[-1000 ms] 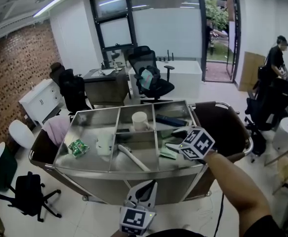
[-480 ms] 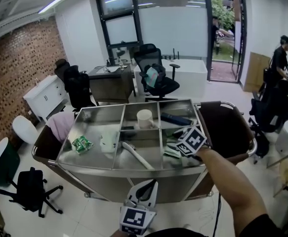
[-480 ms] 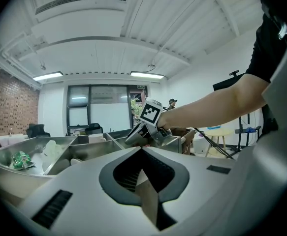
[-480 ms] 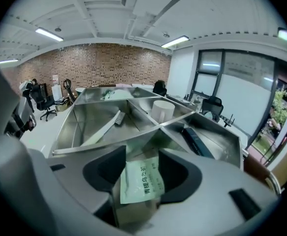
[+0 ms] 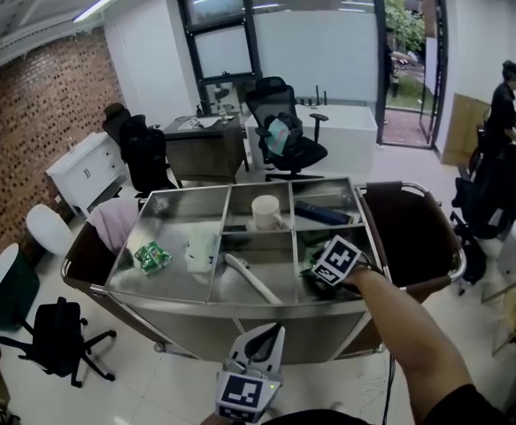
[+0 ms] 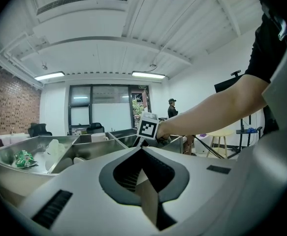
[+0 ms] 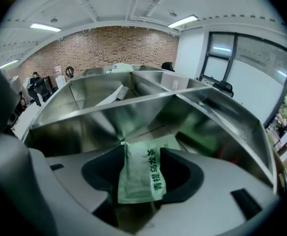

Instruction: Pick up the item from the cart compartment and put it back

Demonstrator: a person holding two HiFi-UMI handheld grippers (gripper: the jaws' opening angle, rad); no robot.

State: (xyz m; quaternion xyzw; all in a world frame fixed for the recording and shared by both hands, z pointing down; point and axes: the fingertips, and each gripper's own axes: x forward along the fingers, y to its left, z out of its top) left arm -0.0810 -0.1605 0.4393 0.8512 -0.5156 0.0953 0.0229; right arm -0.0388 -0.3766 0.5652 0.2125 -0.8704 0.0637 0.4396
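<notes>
The steel cart [image 5: 240, 305] has several open compartments. My right gripper [image 5: 318, 278] reaches down into the near right compartment [image 7: 148, 114]. A pale green sachet [image 7: 140, 175] with dark print lies between its jaws, which are opening; the pads stand wide and do not press on it. The right gripper [image 7: 142, 183] hangs just above the compartment floor, where more green packaging [image 7: 202, 139] lies. My left gripper [image 5: 257, 347] waits low in front of the cart, jaws together, nothing in them. From the left gripper [image 6: 144, 178] view the right gripper's marker cube [image 6: 148, 128] shows over the cart.
Other compartments hold a white cup [image 5: 265, 212], a white brush [image 5: 250, 278], a green packet [image 5: 152, 257], a white object [image 5: 202, 248] and a dark flat item [image 5: 321, 212]. Office chairs [image 5: 286, 144], a desk and a backpack [image 5: 56, 335] surround the cart. A person [image 5: 505, 104] stands far right.
My right gripper has sunk lower into the near right compartment. The left gripper has stayed put.
</notes>
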